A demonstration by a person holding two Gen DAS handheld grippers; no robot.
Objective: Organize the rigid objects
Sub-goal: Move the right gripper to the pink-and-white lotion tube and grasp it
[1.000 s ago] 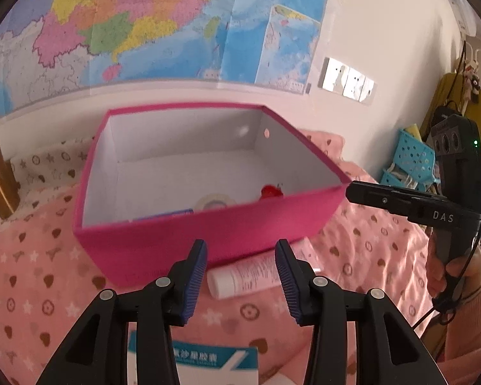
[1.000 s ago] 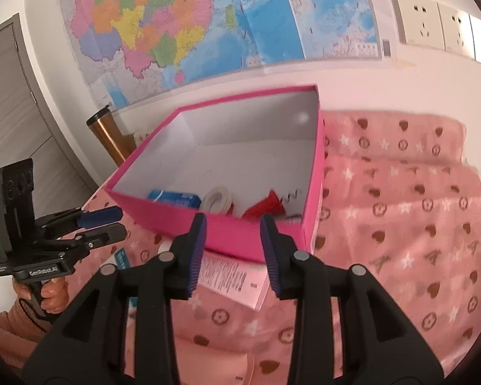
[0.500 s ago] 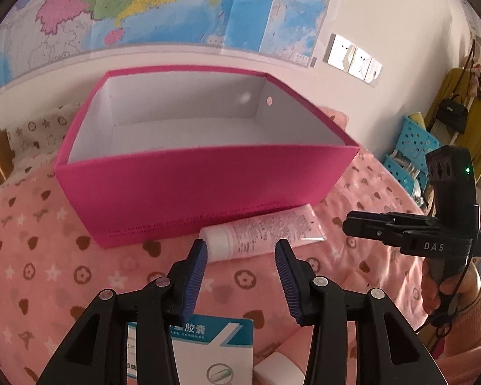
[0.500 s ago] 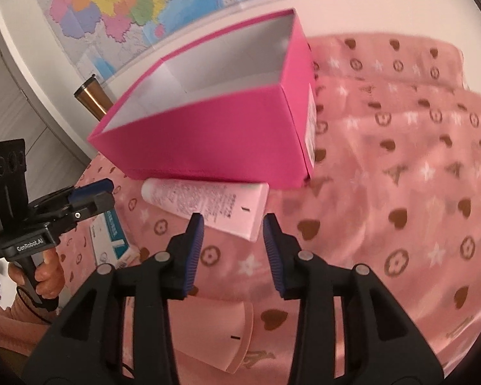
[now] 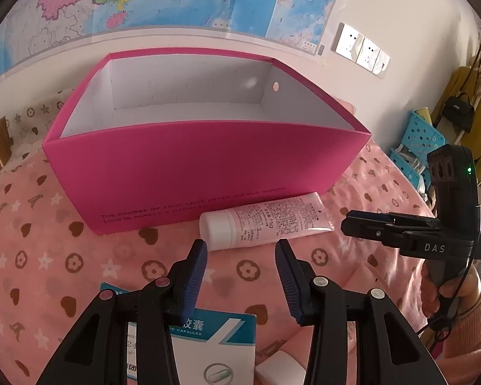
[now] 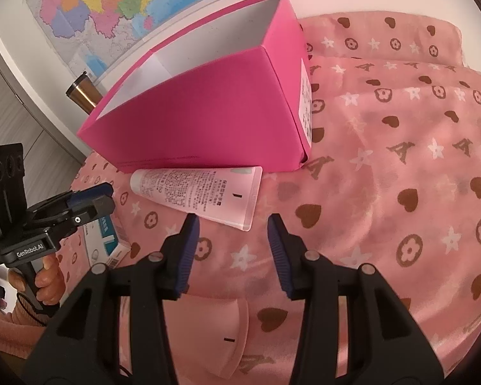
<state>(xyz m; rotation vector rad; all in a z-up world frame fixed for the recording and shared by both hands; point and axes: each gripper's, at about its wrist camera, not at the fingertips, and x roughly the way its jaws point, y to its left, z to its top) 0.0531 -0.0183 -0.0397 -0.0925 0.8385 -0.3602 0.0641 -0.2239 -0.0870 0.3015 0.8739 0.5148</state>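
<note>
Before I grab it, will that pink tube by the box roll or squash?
The pink tube lies flat against the pink box; its flattened crimped end probably stops rolling. The body looks soft, so it may squash; the white cap looks the stiffer grip.

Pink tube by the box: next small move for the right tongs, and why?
Probably ease the right tongs forward and down to straddle the pink tube's flat crimped end. They are open and empty, that end lies just ahead of their tips, and the tube rests on the cloth outside the pink box. The left tongs are open too.
</note>
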